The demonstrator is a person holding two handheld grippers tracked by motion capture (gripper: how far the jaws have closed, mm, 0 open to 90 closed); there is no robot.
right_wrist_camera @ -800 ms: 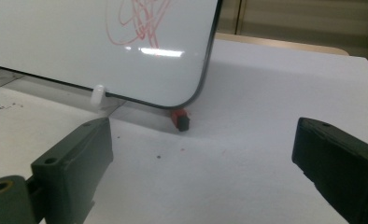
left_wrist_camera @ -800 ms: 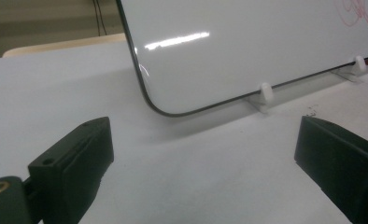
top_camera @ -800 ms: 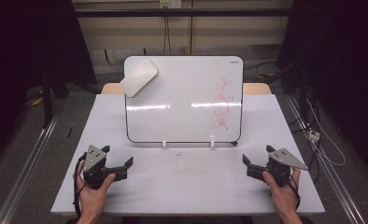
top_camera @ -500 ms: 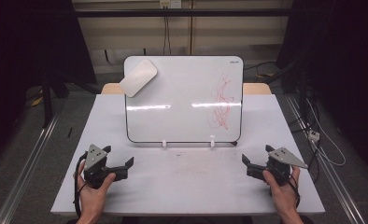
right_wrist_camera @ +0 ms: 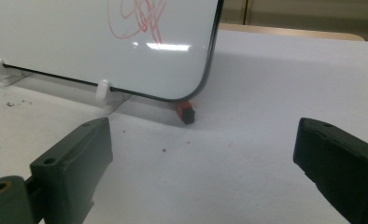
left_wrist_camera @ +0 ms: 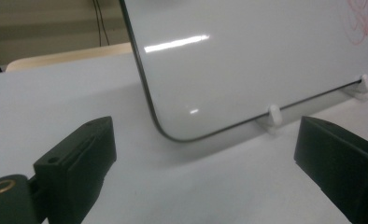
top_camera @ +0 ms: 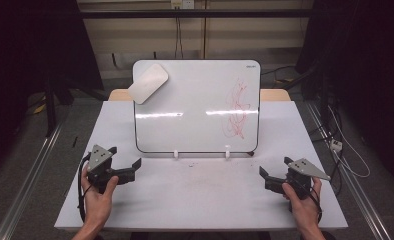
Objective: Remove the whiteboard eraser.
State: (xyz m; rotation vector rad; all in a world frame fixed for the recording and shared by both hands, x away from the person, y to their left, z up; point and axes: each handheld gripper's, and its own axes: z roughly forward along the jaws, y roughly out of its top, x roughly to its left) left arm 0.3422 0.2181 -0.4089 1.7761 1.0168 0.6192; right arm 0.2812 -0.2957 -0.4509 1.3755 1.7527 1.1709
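The left gripper (top_camera: 127, 170) and right gripper (top_camera: 266, 177) rest near the table's (top_camera: 195, 200) front corners, jaws apart and empty. The whiteboard (top_camera: 195, 100), scribbled red, stands toward the back edge.

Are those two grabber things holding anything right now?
No. The left hand-held gripper and the right hand-held gripper both have open jaws with nothing between them, resting apart from the whiteboard.

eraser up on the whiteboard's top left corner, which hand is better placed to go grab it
Left. The eraser sits on the whiteboard at its upper left corner, on the same side as the left claw, which is open and empty. The right claw would have to cross the board.
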